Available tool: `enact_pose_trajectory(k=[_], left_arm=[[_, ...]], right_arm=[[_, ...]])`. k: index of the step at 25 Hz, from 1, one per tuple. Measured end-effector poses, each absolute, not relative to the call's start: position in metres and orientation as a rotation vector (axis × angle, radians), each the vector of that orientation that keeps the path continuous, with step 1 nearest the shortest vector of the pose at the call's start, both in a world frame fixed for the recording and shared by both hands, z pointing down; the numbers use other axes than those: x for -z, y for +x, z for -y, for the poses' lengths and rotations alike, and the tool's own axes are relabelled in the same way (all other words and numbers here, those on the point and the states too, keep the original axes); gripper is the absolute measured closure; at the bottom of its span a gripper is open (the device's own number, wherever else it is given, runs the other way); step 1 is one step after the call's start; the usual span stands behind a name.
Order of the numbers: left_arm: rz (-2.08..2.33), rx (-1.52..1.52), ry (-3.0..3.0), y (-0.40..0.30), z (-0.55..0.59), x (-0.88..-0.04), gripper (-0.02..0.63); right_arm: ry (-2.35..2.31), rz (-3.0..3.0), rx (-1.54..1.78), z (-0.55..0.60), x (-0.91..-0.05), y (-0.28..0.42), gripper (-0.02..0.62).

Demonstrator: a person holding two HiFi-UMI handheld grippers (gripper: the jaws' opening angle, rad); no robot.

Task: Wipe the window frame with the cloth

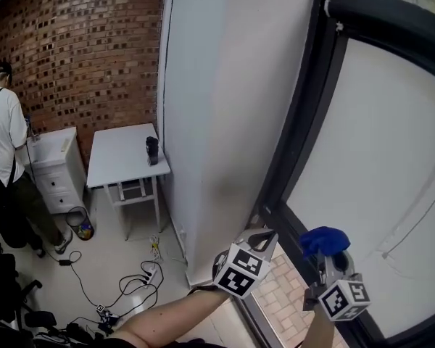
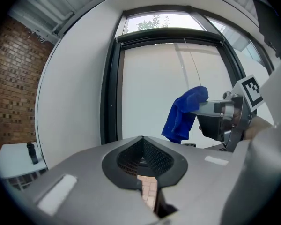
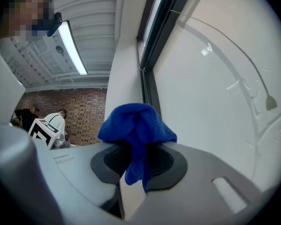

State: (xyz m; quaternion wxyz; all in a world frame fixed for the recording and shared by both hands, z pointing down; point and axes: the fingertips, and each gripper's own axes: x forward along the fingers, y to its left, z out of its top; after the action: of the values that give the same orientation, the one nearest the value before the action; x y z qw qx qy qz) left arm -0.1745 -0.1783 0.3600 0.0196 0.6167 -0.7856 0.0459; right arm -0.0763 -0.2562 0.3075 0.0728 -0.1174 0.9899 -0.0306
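The right hand-held gripper (image 1: 332,256) (image 3: 138,149) is clenched on a blue cloth (image 1: 324,239) (image 3: 136,123). The cloth is bunched over the jaw tips, with a fold hanging down between them. It is held up in front of the pale window pane (image 1: 377,165), just right of the black window frame (image 1: 304,122) (image 3: 147,55) and near the frame's lower end. Whether the cloth touches the pane or the frame cannot be told.

The left hand-held gripper (image 1: 263,236) (image 2: 141,139) has its jaws closed together with nothing between them. It sits just left of the right one, near the foot of the frame's upright (image 2: 110,93). From its view the cloth (image 2: 185,114) hangs off the right gripper against the pane.

Beyond the white wall (image 1: 217,107), a white bench (image 1: 119,158) carries a small dark object (image 1: 152,151) at its right edge. A person (image 1: 3,143) stands by the brick wall (image 1: 94,42).
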Motion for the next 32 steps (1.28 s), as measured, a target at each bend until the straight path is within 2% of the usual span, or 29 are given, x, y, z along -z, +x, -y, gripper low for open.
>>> enact_pose_trajectory(k=[8,14,24,32], left_arm=[[2.42,-0.14,1.899,-0.205,0.18,-0.339,0.612],[2.408,-0.096,1.978,-0.232,0.187,-0.302,0.612],[2.435,-0.092,2.122,-0.326,0.175,-0.229,0.612],[2.377,-0.066,2.246,-0.34,0.188,-0.199,0.612]], right_arm=[[-0.173,-2.998,-0.028,0.248,-0.269,-0.132,0.508],[-0.231,-2.968,-0.082,0.257,-0.229,-0.163,0.508],[-0.329,-2.862,-0.159,0.25,-0.16,-0.267,0.508],[-0.384,-2.752,-0.301,0.258,-0.079,-0.301,0.508]])
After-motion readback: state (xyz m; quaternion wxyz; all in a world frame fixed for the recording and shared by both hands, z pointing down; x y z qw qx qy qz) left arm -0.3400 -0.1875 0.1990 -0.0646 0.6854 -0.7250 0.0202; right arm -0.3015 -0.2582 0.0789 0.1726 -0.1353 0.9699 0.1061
